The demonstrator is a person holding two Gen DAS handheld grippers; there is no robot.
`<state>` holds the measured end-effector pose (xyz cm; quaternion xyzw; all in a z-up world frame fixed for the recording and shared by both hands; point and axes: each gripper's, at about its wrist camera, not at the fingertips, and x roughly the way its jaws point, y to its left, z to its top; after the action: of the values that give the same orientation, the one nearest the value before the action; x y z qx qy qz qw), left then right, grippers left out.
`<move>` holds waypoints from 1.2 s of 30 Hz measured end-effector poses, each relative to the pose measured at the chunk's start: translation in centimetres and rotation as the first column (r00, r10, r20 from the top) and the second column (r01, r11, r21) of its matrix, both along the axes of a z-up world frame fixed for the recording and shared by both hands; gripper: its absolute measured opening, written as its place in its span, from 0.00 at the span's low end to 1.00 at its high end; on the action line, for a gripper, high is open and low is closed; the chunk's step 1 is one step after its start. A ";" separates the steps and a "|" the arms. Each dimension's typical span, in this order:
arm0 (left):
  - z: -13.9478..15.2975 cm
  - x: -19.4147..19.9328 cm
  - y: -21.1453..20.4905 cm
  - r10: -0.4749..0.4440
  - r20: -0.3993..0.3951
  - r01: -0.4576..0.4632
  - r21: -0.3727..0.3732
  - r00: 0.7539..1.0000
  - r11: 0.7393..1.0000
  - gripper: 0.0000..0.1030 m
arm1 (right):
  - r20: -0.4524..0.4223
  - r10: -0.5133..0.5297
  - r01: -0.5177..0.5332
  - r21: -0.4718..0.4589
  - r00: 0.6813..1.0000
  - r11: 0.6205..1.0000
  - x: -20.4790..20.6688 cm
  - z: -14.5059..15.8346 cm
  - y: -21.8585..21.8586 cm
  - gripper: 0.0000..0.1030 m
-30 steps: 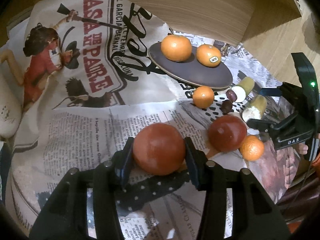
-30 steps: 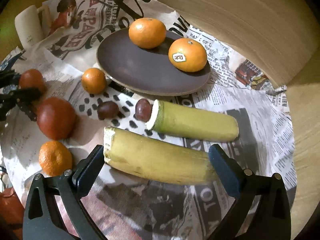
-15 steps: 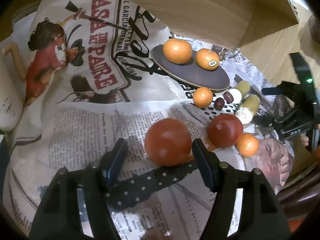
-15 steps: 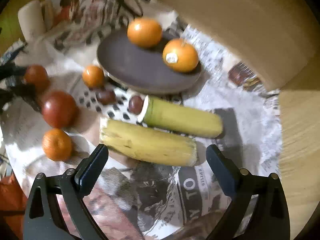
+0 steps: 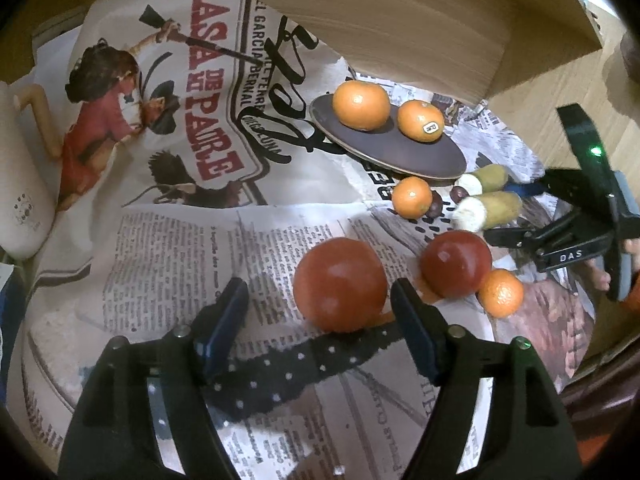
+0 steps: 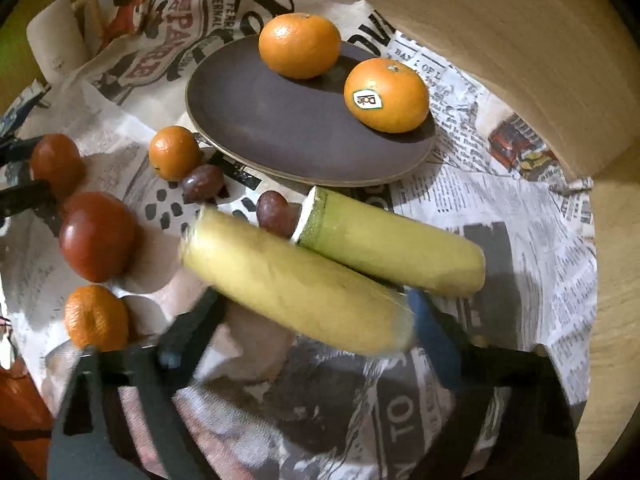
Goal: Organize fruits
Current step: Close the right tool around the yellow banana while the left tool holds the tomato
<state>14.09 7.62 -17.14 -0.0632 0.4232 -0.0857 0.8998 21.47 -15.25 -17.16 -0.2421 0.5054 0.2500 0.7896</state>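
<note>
My left gripper (image 5: 320, 300) is open, with a red tomato (image 5: 340, 284) lying on the newspaper between its fingers, nearer the right one. A second tomato (image 5: 456, 264) and a small orange (image 5: 500, 292) lie to the right. My right gripper (image 6: 316, 316) is open around a yellow banana piece (image 6: 296, 280), which looks blurred. A greener banana piece (image 6: 392, 244) lies behind it. A dark plate (image 6: 280, 128) holds two oranges (image 6: 300, 46) (image 6: 386, 94). Another small orange (image 6: 174, 152) and two dark grapes (image 6: 202, 182) (image 6: 272, 206) lie in front of the plate.
Newspaper (image 5: 180, 200) covers the surface. A wooden wall (image 5: 400, 20) rises behind the plate. A cream-coloured object (image 5: 20, 176) lies at the far left. Bare wooden table (image 6: 612, 280) shows at the right.
My left gripper opened and drew back, leaving the tomato on the newspaper. My right gripper moved forward around the yellow banana piece, which has shifted and tilted.
</note>
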 end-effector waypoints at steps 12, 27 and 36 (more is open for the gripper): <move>-0.5 0.5 -1.2 -0.040 0.011 0.040 0.055 0.999 0.998 0.61 | -0.101 0.014 -0.004 0.096 0.995 0.995 -5.2 2.0 0.5 0.35; -0.7 1.6 -2.3 -0.066 -0.006 0.066 0.086 0.998 0.994 0.46 | -0.063 0.000 0.014 0.230 0.998 0.973 -2.3 1.8 1.6 0.49; -0.9 2.5 -2.0 -0.054 -0.011 0.054 0.073 0.998 0.996 0.53 | 0.027 0.067 -0.071 0.204 0.997 0.976 -5.3 4.2 1.5 0.48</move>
<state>16.64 5.60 -18.00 -0.0192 0.4318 -0.0941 0.8968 16.19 -13.72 -12.97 -0.1793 0.4604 0.3258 0.8060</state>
